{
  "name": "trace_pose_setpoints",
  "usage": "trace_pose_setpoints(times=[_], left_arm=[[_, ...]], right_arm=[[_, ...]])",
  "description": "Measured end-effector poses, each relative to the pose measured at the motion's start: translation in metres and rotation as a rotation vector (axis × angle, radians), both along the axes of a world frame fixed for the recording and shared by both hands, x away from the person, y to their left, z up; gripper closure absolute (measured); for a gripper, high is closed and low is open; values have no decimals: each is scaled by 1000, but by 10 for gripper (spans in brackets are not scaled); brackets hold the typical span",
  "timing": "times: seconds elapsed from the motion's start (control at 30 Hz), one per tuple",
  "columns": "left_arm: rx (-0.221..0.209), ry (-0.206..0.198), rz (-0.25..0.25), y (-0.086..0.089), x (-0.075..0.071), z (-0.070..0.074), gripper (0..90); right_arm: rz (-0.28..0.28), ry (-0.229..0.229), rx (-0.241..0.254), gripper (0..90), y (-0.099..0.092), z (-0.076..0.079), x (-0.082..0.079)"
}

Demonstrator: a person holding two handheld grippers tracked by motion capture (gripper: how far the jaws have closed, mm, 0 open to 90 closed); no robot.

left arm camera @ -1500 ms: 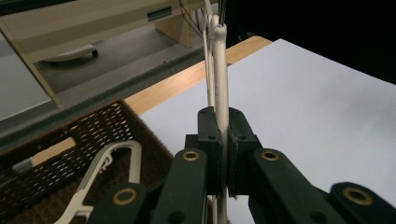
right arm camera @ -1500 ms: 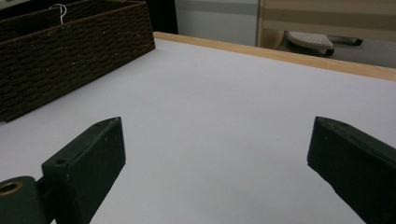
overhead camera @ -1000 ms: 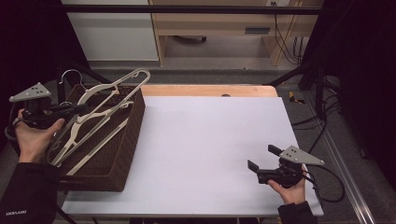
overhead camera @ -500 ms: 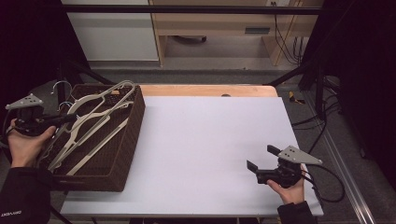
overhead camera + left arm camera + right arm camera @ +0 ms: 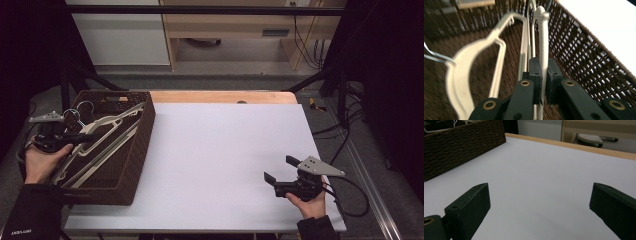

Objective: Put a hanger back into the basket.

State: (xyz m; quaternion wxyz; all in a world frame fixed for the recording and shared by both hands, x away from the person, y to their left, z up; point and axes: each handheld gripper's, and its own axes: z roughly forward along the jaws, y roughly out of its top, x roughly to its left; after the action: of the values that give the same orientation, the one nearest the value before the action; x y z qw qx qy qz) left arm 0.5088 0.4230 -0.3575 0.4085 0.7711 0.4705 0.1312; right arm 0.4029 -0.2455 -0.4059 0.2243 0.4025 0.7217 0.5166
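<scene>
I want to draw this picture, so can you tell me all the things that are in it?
dark brown woven wicker basket: one, brown, left side of the table
cream plastic clothes hangers: several, exact count unclear, cream, inside the basket
white table top: one, white with a wooden far edge
left gripper: one, black, over the basket, clamped on one cream hanger's ribbed bar
right gripper: one, black, near the table's right front corner, jaws wide apart, holding nothing
hands: two, one behind each gripper

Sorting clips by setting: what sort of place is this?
Probably a lab or workshop recording bench: a plain white table, black frame bars overhead, loose cables on the floor behind, and a wicker basket of hangers.
</scene>
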Motion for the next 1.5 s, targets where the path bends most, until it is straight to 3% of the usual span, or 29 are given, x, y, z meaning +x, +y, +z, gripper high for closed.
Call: trace_pose_setpoints(times=[0.1, 0.27, 0.33, 0.37, 0.43, 0.47, 0.5, 0.53, 0.57, 0.6, 0.63, 0.67, 0.7, 0.77, 0.83, 0.87, 0.9, 0.93, 1.07, 1.2, 1.37, 1.5], left_arm=[[13, 51, 27, 0, 4, -14, 840], [25, 57, 95, 6, 1, -21, 827], [39, 48, 124, 9, -2, -18, 771], [50, 31, 157, 10, -5, -16, 722], [90, -40, 232, 13, -16, -8, 625], [83, -65, 246, 14, -20, -5, 606], [32, -123, 264, 16, -32, 2, 542], [32, -123, 264, 16, -32, 2, 517], [16, -154, 263, 16, -39, 6, 517], [-7, -170, 254, 14, -44, 9, 483], [-25, -218, 241, 9, -53, 13, 452], [-25, -218, 241, 9, -53, 13, 431], [-55, -244, 225, 3, -59, 15, 431], [-74, -271, 201, -6, -65, 16, 375], [-101, -317, 138, -23, -75, 17, 328], [-101, -317, 138, -23, -75, 17, 303], [-104, -342, 112, -37, -81, 16, 279], [-104, -342, 112, -37, -81, 16, 261], [-135, -364, 38, -64, -89, 8, 186], [-141, -353, -20, -88, -92, -1, 110], [-116, -337, -91, -117, -96, -8, 71], [-74, -349, -139, -137, -102, -10, 72]], right_arm=[[-1, 1, 2, 35, 0, 0, 0], [-2, 2, 1, 34, 1, 0, 0], [2, 2, 0, 34, 1, -1, 1], [0, 2, 1, 34, 2, -1, 1], [1, 3, -1, 33, 1, -1, 0], [2, -2, -6, 33, 0, -1, 0], [-4, 0, 6, 34, 1, 0, 0], [-4, 0, 6, 34, 1, 0, 0], [-6, -1, 4, 33, 1, 0, 0], [-7, -2, 4, 33, 1, 0, 0], [-7, -2, 5, 33, 1, 0, 0], [-7, -2, 5, 33, 1, 0, 0], [-7, -2, 4, 33, 1, 0, 0], [-9, -4, 8, 32, 1, 0, 0], [-9, -7, 9, 30, 0, 0, 0], [-9, -7, 9, 30, 0, 0, 0], [-9, -10, 8, 28, -1, 1, -1], [-9, -10, 8, 28, -1, 1, -1], [-7, -18, 8, 24, -2, 1, -1], [-14, -21, 7, 22, -2, 1, -1], [-16, -33, 11, 25, -3, 1, -2], [-16, -31, 18, 27, -6, 1, -2]])
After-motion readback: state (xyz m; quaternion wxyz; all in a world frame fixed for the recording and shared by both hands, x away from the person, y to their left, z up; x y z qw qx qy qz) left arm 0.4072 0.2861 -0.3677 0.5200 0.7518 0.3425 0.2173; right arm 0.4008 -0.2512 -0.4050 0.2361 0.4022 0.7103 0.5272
